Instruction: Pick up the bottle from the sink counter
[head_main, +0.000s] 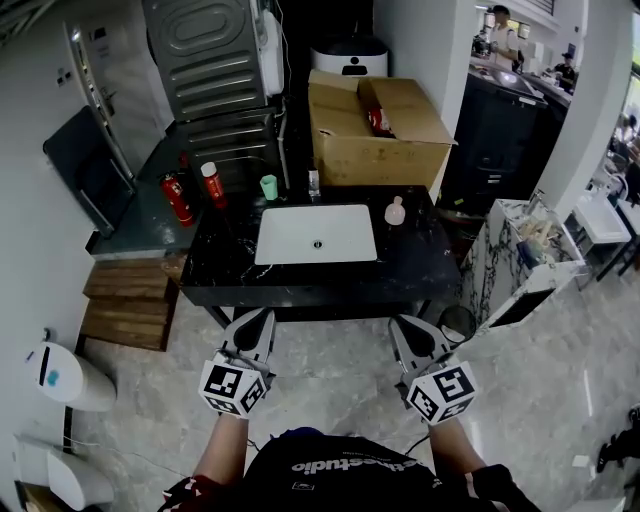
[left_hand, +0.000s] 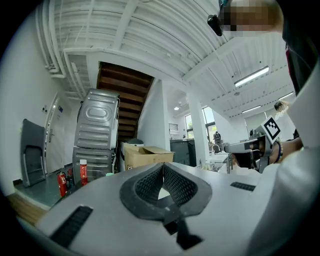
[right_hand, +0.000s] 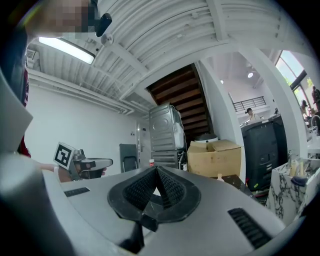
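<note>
Nothing is picked up yet, so this looks like the walk-up step. The left tongs (head_main: 258, 318) & right tongs (head_main: 407, 325) are both squeezed together w/ nothing in them. They point level at the shiny black stone bench (head_main: 220, 270) and don't touch it. The small round pink bottle (head_main: 395, 211) stands on the bench, just right of the smooth white oblong sink (head_main: 340, 225). A tall red can w/ white cap (head_main: 212, 184) stands near the back left corner, well apart from it. That one may be meant instead, can't be sure. Next, I think: go closer, spread the right tongs, put them round the pink bottle. It looks small, round & slippy, so grip its middle gently.
</note>
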